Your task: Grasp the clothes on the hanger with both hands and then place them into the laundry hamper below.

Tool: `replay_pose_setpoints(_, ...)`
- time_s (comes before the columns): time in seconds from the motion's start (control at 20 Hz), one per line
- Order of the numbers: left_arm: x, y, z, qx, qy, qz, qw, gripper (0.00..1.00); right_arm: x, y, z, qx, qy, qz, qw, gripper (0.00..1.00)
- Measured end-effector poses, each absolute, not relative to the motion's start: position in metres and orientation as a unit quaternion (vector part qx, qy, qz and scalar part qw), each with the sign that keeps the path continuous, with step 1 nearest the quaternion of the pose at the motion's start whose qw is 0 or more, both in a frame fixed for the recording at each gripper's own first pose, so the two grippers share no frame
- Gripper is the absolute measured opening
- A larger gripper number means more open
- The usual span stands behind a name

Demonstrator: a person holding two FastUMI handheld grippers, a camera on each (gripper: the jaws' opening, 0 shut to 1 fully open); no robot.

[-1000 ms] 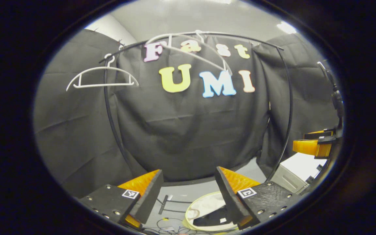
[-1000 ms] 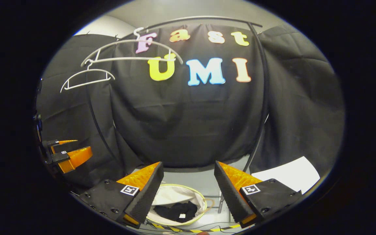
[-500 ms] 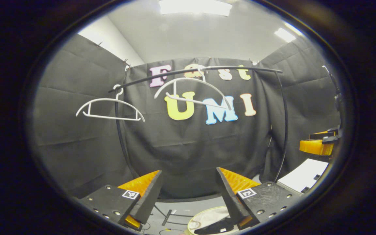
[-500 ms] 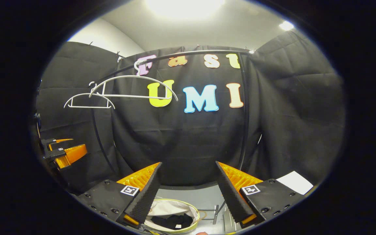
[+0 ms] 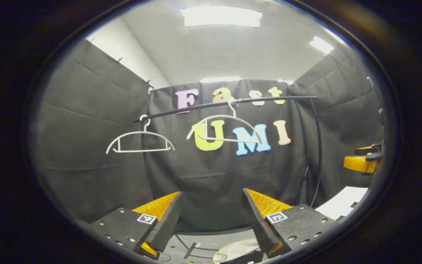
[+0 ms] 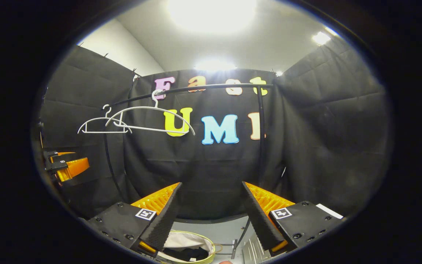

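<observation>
Dark clothes (image 6: 187,253) lie inside the laundry hamper (image 6: 208,254), a round, pale-lined hamper with a yellowish rim standing on the grey floor (image 6: 220,231) at the bottom of the right gripper view. In the left gripper view the same hamper (image 5: 229,251) shows at the lower edge, partly hidden behind the near finger, with a dark piece of the clothes (image 5: 245,257) at its rim.

Above, a black rail (image 5: 233,103) curves across the booth and runs down on black uprights. Two white hangers hang from it, both bare: the left hanger (image 5: 140,142) near the left upright and the middle hanger (image 5: 225,129) further along the rail, hanging slightly tilted. In the right gripper view they overlap, the left hanger (image 6: 99,124) behind the middle hanger (image 6: 148,119).

The left hand-held gripper (image 5: 211,216) is released, its fingers spread wide with nothing between them, raised well above the hamper. The right hand-held gripper (image 6: 211,214) is likewise released and holds nothing, with the hamper below and between its fingers. Each gripper also appears at the edge of the other's view, the right one (image 5: 361,159) and the left one (image 6: 64,165).

A white sheet (image 5: 341,205) lies at lower right on the floor. Ceiling lights (image 5: 221,16) are on
</observation>
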State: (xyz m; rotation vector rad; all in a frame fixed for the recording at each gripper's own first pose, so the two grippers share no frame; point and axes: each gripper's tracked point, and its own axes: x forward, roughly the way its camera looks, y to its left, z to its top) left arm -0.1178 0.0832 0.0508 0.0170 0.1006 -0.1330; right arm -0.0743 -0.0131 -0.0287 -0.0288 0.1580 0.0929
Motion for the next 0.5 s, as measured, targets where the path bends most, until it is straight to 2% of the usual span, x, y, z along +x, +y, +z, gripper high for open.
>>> replay_pose_setpoints(0.05, -0.121, 0.084, 0.054, 0.01, 0.048, -0.064, 0.997, 0.94, -0.075, -0.014, -0.027, -0.014, 0.075, 0.046, 0.996, 0.93)
replay_pose_setpoints(0.1, -0.122, 0.085, 0.059, 0.012, 0.047, -0.061, 0.997, 0.94, -0.078, -0.014, -0.025, -0.015, 0.071, 0.045, 0.996, 0.98)
replay_pose_setpoints(0.3, -0.131, 0.09, 0.067, 0.011, 0.039, -0.047, 0.998, 0.94, -0.089, -0.012, -0.021, -0.013, 0.06, 0.044, 0.997, 0.98)
replay_pose_setpoints(0.35, -0.132, 0.091, 0.067, 0.009, 0.039, -0.044, 0.998, 0.94, -0.09, -0.013, -0.018, -0.014, 0.056, 0.044, 0.997, 0.93)
replay_pose_setpoints(0.4, -0.133, 0.091, 0.066, 0.009, 0.039, -0.043, 0.998, 0.94, -0.09, -0.014, -0.016, -0.012, 0.052, 0.043, 0.998, 0.98)
replay_pose_setpoints(0.45, -0.139, 0.091, 0.066, 0.012, 0.039, -0.041, 0.998, 0.94, -0.091, -0.013, -0.015, -0.01, 0.049, 0.043, 0.998, 0.93)
replay_pose_setpoints(0.5, -0.139, 0.092, 0.067, 0.017, 0.039, -0.039, 0.998, 0.94, -0.092, -0.012, -0.013, -0.006, 0.046, 0.043, 0.998, 0.98)
